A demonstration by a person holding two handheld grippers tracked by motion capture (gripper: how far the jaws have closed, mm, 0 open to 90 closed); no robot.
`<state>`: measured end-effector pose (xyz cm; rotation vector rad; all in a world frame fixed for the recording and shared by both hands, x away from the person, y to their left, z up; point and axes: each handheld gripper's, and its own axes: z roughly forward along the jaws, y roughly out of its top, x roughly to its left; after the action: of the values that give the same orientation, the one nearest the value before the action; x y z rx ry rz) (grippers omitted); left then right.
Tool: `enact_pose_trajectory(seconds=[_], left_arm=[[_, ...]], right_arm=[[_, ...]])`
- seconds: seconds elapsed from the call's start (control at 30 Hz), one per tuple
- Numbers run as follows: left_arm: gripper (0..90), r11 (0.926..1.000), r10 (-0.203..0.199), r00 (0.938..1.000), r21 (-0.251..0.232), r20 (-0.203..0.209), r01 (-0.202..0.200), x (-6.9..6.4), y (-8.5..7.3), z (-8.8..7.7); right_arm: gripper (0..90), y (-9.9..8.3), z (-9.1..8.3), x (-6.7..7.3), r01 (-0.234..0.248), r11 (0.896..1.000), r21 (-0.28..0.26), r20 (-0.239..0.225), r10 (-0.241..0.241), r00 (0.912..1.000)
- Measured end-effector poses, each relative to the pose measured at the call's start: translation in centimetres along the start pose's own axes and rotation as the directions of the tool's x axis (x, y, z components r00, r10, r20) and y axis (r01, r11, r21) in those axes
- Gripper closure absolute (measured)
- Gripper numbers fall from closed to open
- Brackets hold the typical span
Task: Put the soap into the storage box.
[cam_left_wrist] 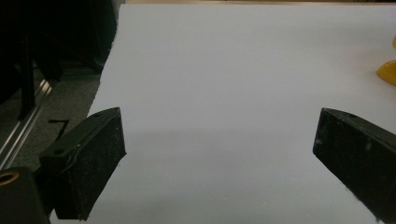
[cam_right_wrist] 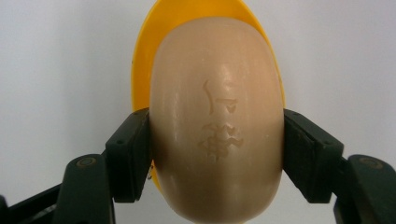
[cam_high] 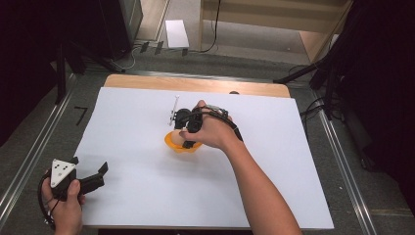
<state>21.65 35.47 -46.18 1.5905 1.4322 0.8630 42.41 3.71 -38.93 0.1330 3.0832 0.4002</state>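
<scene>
White paper covers the table (cam_high: 122,122), with dark floor and cables beyond its far edge. At the middle of the sheet the right gripper (cam_right_wrist: 217,140) is clamped on a bar of soap (cam_right_wrist: 217,126), one black pad pressed against each long side. The pale, oval soap has a character stamped in its top face, and its long axis runs straight away from the jaws, so they grip it across its narrow width. Directly under and behind it lies a yellow dish (cam_right_wrist: 140,60), its rim showing around the far end and left side of the soap; whether the soap already rests in the dish or hangs just above it I cannot tell. In the high view the right hand (cam_high: 213,129) covers dish and soap together. The left gripper (cam_high: 80,178) waits well apart at the near left corner, jaws spread wide over bare paper with nothing between them.
</scene>
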Motion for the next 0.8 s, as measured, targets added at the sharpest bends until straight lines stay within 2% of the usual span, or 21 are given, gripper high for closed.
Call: enact_pose_trajectory(seconds=[0.2,0.27,0.4,0.57,0.6,0.63,0.7,0.8], left_arm=[[2.8,1.0000,0.000,1.0000,0.000,0.000,0.000,0.0,0.0,0.0],[2.7,1.0000,0.001,1.0000,0.000,0.000,-0.001,0.0,0.0,0.0],[2.8,1.0000,-0.001,1.0000,0.003,0.000,0.001,0.0,0.0,0.0],[2.8,1.0000,0.000,1.0000,0.003,-0.001,0.000,0.0,0.0,0.0],[2.8,1.0000,-0.002,1.0000,0.005,-0.002,0.002,0.0,0.0,0.0],[2.8,1.0000,-0.001,1.0000,0.004,-0.001,0.001,0.0,0.0,0.0],[2.8,1.0000,-0.001,1.0000,0.003,-0.001,0.001,0.0,0.0,0.0],[2.8,1.0000,-0.001,1.0000,0.002,-0.002,0.001,0.0,0.0,0.0]], right_arm=[[32.0,-0.1,0.0,0.0,-0.003,1.000,-0.003,0.002,0.003,1.0000],[29.2,-0.1,-0.1,0.0,-0.014,1.000,-0.002,0.005,0.014,0.9999],[26.8,-0.5,-0.4,-0.3,-0.020,0.999,-0.027,0.011,0.021,0.9997],[24.6,-1.3,-0.8,-0.5,-0.039,0.998,-0.058,0.015,0.040,0.9991],[24.0,-1.5,-0.9,-0.4,-0.057,0.997,-0.057,0.011,0.058,0.9983],[23.0,-1.7,-1.0,-0.6,-0.047,0.997,-0.062,0.013,0.048,0.9987],[21.5,-2.2,-1.1,-0.6,-0.061,0.996,-0.068,0.019,0.062,0.9979],[18.1,-2.9,-1.5,-0.7,-0.076,0.993,-0.085,0.009,0.077,0.9970]])
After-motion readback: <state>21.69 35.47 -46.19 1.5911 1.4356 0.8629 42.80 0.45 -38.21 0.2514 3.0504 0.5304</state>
